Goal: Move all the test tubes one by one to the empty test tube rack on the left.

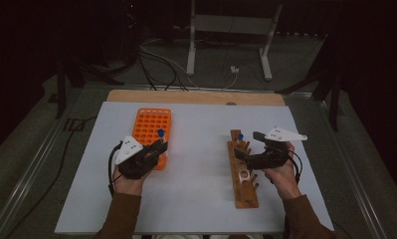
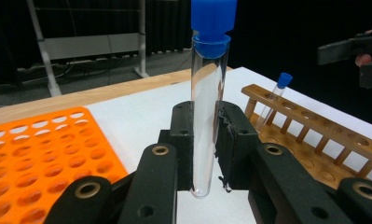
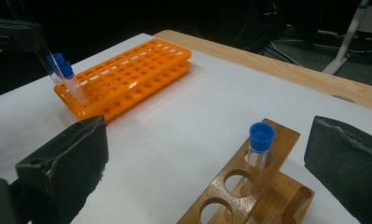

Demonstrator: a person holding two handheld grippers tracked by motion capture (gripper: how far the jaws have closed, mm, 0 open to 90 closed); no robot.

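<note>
Left tongs [image 2: 206,140] are clamping an upright clear tube [image 2: 207,116] between their pads, its blue cap riding above them and its rounded bottom hanging just below. In the high view those left tongs [image 1: 158,147] are hovering over the near right corner of the orange rack [image 1: 152,130], which is lying on the left half of the desk [image 1: 196,149]; there the glass is too small to make out and the cap is showing as a blue speck. In the left gripper view the rack is being cut off by the left edge. The right gripper view is showing a second capped tube [image 3: 72,81] standing at the rack's near corner, beside the held one; I cannot tell which hole it is sitting in.

Right tongs [image 3: 207,168] are standing wide apart with nothing between them, hovering at the far end of the wooden rack [image 1: 243,172] on the desk's right half. A blue-capped tube [image 3: 259,145] is standing in that rack's farthest hole, its lower part being hidden by the wood.
</note>
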